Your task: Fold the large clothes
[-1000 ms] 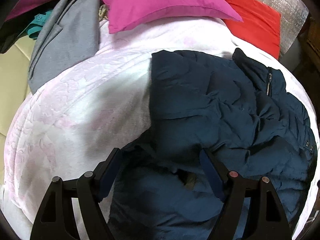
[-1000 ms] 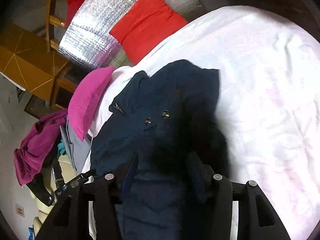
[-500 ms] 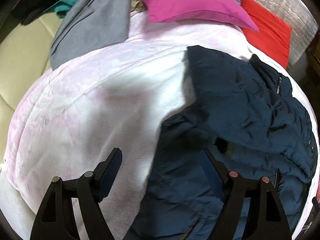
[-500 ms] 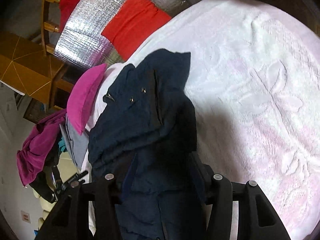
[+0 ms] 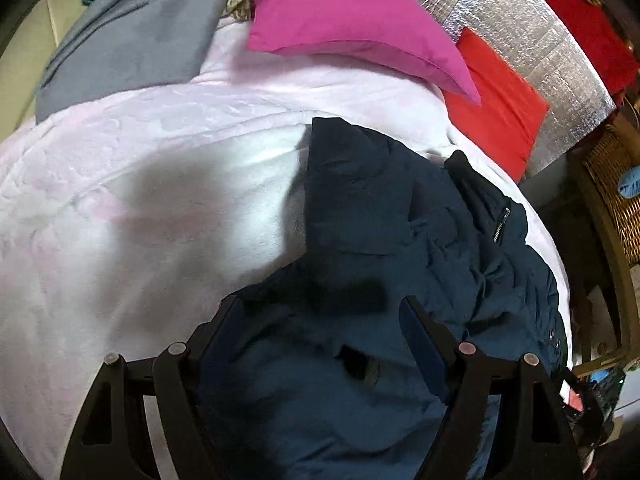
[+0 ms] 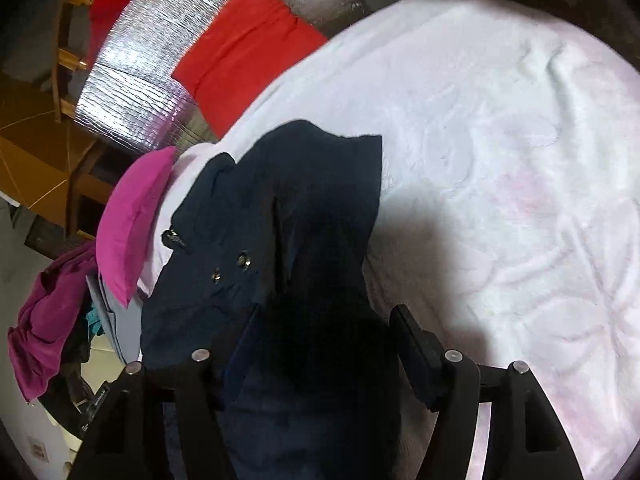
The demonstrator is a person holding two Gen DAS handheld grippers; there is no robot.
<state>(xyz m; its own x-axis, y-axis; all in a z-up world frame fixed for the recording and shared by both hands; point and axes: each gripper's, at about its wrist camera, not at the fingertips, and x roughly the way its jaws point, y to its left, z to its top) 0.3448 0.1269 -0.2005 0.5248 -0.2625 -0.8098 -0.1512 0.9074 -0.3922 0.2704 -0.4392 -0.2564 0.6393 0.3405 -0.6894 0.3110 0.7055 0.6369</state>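
A dark navy padded jacket (image 5: 392, 232) lies crumpled on a pale pink blanket (image 5: 140, 200), with a zipper and snaps showing. My left gripper (image 5: 320, 312) is open just above the jacket's near part, its jaws wide apart and empty. In the right wrist view the same jacket (image 6: 280, 220) stretches away toward the pillows. My right gripper (image 6: 324, 320) is open over the jacket's dark near part, with fabric lying between and below the jaws, not pinched.
A magenta pillow (image 5: 352, 20) and a red pillow (image 5: 496, 116) lie at the bed's head against a silver foil panel (image 5: 532, 52). A grey garment (image 5: 132, 28) lies far left. A wicker basket (image 5: 612, 184) stands to the right. The bare blanket (image 6: 500, 180) spreads right of the jacket.
Both grippers have shifted over the jacket, and the view swung across the bed. The jacket's folds have shifted a little. Both jaws stay open.
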